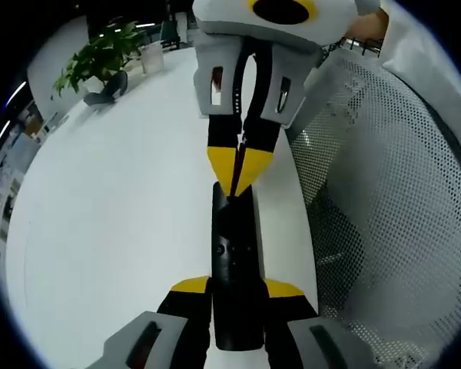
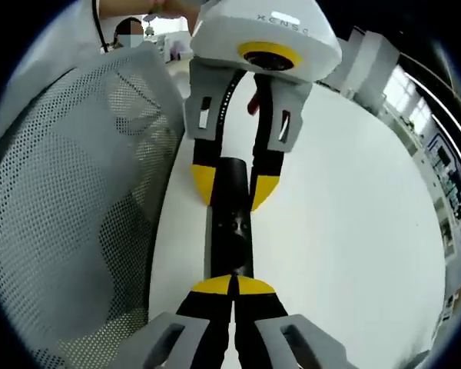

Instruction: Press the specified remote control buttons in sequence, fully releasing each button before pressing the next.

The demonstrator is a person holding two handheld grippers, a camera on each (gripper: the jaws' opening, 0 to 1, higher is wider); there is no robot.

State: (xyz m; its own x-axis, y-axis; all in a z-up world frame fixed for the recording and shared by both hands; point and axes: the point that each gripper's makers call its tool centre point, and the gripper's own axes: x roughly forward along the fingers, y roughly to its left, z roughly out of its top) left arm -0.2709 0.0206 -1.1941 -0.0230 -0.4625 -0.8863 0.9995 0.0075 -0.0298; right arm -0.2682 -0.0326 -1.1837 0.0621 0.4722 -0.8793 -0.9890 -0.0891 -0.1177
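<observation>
- Remote [image 1: 234, 269] lies flat on the white table [image 1: 115, 231], close to the table edge by the mesh chair [image 1: 384, 200]. Long axis runs straight from one gripper to the other.
- Left gripper [image 1: 237, 289]: jaws spread just enough to pinch the remote's near end from both sides; yellow tips sit against its flanks. Holding it steady, by the look of it.
- Right gripper [image 2: 233, 285]: jaws pressed together, nothing between them, tips meeting as one blunt point. In the left gripper view that point [image 1: 238, 165] meets the remote's far end, at or just over it; can't tell if it's pressing down.
- In the right gripper view the remote [image 2: 232, 215] runs straight ahead from the closed tips to the left gripper [image 2: 233, 184] clamping the other end.
- Key relation: buttons lie along the remote's axis, ahead of the right tips, toward the left gripper. So the right one is the presser and should travel along that line w/o side drift.
- Buttons are too dark and small to tell apart, so which target comes next is unclear.
- Potted plant [image 1: 100, 58] sits well apart, far corner of the table.
</observation>
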